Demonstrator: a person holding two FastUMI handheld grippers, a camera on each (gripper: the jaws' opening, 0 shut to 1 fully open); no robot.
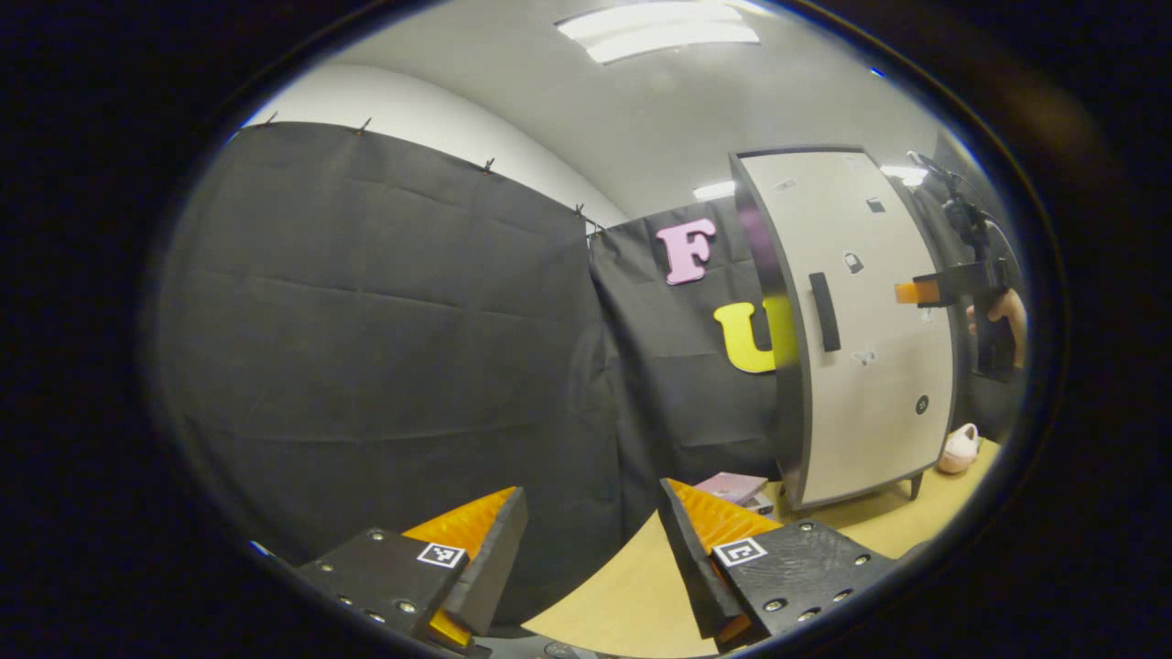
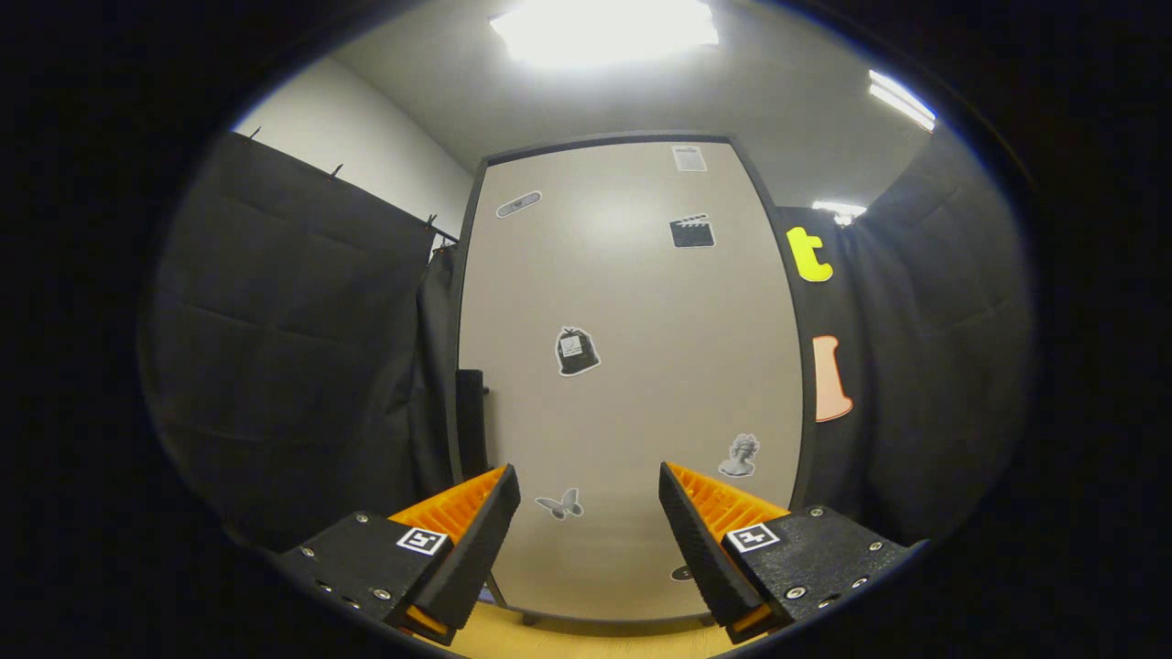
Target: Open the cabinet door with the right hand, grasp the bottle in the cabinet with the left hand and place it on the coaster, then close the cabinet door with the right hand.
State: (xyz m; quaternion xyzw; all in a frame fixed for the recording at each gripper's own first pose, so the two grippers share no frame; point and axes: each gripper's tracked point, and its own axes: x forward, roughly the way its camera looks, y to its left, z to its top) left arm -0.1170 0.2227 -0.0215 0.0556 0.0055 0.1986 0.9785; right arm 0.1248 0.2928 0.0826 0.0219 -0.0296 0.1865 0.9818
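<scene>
Left gripper view: left gripper (image 1: 591,540) nearest the lens, jaws spread wide, nothing between them. Through the gap: black cloth wall (image 1: 366,311) and the edge of a tan table (image 1: 632,586). The cabinet (image 1: 856,320) stands well off to the right of the jaws on that table, door shut, dark vertical handle (image 1: 824,311) on its left side. The bottle cannot be made out. A flat pinkish item (image 1: 730,486) lies near the cabinet's foot, too small to identify; a small pale rounded object (image 1: 959,448) sits at its far side. The right gripper (image 1: 916,292) is at the door's right edge, a hand (image 1: 1003,316) behind it; its jaw state is not readable here.

Right gripper view: right gripper (image 2: 591,522) jaws wide apart, empty. The cabinet door (image 2: 632,384) is straight ahead, close, closed, with small stickers. Handle (image 2: 469,412) is left of the jaws, partly cut off by the door's edge. A table strip (image 2: 586,641) is below; a ceiling light (image 2: 604,27) glares overhead.
</scene>
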